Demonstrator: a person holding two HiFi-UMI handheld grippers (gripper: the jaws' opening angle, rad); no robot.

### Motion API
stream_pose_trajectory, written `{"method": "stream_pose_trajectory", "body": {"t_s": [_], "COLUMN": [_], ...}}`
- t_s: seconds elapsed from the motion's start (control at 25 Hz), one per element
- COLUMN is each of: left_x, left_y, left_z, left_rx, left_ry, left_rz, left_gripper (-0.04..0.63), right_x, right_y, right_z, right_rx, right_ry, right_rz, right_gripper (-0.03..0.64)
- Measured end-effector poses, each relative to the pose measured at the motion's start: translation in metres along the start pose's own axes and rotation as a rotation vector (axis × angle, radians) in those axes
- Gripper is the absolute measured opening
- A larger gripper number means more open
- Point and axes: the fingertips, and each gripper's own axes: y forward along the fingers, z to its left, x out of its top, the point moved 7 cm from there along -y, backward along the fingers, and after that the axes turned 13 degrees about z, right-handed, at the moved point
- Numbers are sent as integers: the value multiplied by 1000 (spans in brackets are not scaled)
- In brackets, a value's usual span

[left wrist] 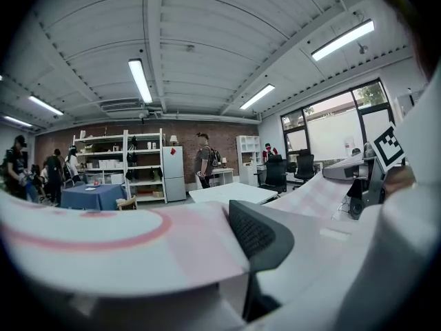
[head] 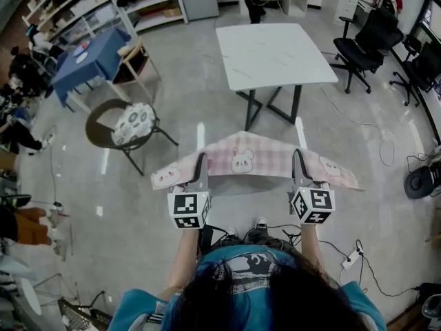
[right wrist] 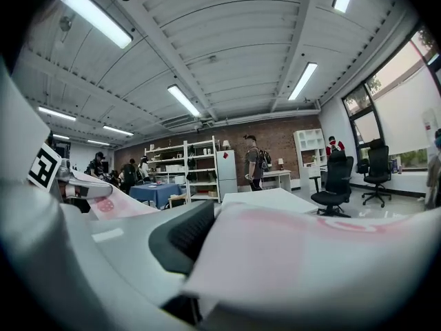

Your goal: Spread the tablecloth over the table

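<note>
Dark hair [head: 275, 302] and a blue shirt [head: 234, 274] sat closest to my camera. Just past them I saw the left gripper [head: 201, 164] and the right gripper [head: 296, 161], each pinching the near edge of the pink tablecloth [head: 241, 158]. It was stretched flat between them, up in the air, on the near side of the white table [head: 272, 50], not touching it. A round chair [head: 131, 123] stood left of the table.
</note>
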Motion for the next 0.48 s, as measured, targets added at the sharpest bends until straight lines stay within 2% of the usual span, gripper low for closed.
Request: {"method": "stream_pose_trajectory", "body": {"t_s": [0.48], "left_x": [17], "left_y": [28], "left_z": [-38], "left_rx": [48], "left_ry": [-6], "left_rz": [7], "left_gripper": [67], "right_x": [6], "right_y": [12], "right_z": [-59], "right_rx": [68], "right_ry": [22], "right_rz": [11], "right_gripper": [63]}}
